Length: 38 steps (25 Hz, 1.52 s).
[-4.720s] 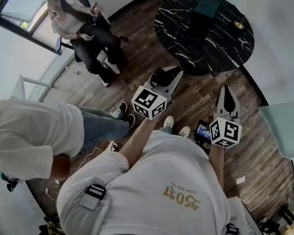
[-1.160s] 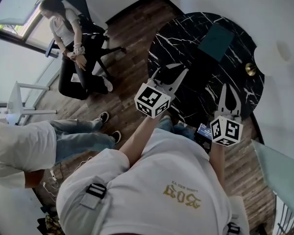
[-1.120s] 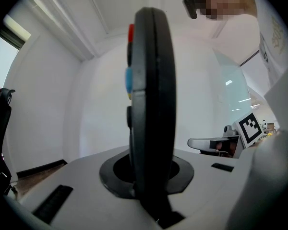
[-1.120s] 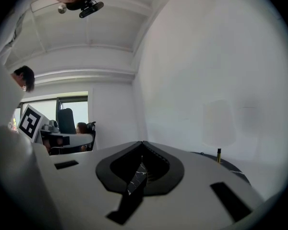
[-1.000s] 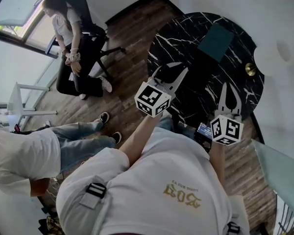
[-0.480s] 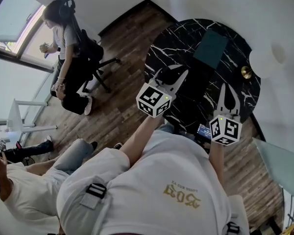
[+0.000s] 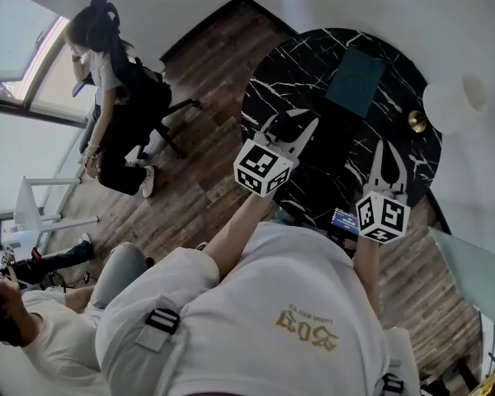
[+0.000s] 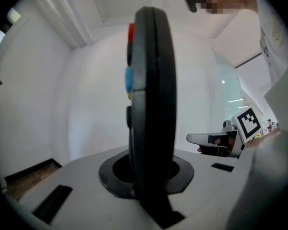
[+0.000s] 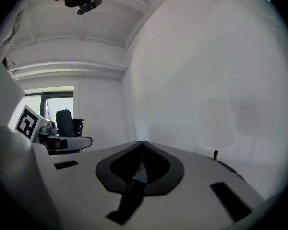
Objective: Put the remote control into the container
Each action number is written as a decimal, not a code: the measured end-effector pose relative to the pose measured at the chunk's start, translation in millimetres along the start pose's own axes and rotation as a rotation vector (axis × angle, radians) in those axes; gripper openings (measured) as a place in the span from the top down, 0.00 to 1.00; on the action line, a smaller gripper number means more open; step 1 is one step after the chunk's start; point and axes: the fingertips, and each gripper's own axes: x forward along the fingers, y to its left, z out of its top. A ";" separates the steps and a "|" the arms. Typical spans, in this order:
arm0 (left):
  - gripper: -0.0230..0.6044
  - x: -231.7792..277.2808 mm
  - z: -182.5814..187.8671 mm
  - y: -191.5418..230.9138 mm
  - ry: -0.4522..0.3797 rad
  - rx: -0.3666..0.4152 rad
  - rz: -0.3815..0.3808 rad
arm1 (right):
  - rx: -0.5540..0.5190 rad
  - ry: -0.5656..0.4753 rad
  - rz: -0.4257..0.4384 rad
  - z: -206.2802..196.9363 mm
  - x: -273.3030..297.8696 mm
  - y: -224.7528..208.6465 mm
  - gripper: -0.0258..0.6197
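My left gripper (image 7: 291,124) is shut on a black remote control (image 8: 151,104), which stands edge-on in the left gripper view with a red and a blue button on its left side. It hangs over the near left part of the round black marble table (image 7: 313,64). A dark teal container (image 7: 355,82) lies on the far side of that table, apart from both grippers. My right gripper (image 7: 388,149) is shut with nothing in it, over the table's near right edge; its tips meet in the right gripper view (image 9: 143,143).
A white lamp shade (image 7: 455,101) with a brass base (image 7: 416,122) stands at the table's right. A person stands by an office chair (image 7: 153,106) at the window, far left. Another person (image 7: 41,337) is low at the left on the wooden floor (image 7: 206,180).
The table has come closer under the grippers since the earliest frame. The person by the window has stood up, and the person at lower left has dropped lower. Both grippers keep their grip state.
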 end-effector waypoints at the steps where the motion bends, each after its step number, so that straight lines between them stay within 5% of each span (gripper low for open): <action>1: 0.90 1.0 -1.1 2.4 0.003 -0.004 0.000 | 0.001 0.007 0.000 -2.4 1.9 0.4 0.94; 19: 0.90 40.8 -42.0 13.5 0.097 -0.041 -0.026 | 0.000 0.075 -0.024 -38.4 27.4 -23.9 0.94; 38: 0.90 70.0 -110.3 16.6 0.241 -0.076 -0.018 | 0.002 0.203 0.050 -95.9 54.7 -34.2 0.94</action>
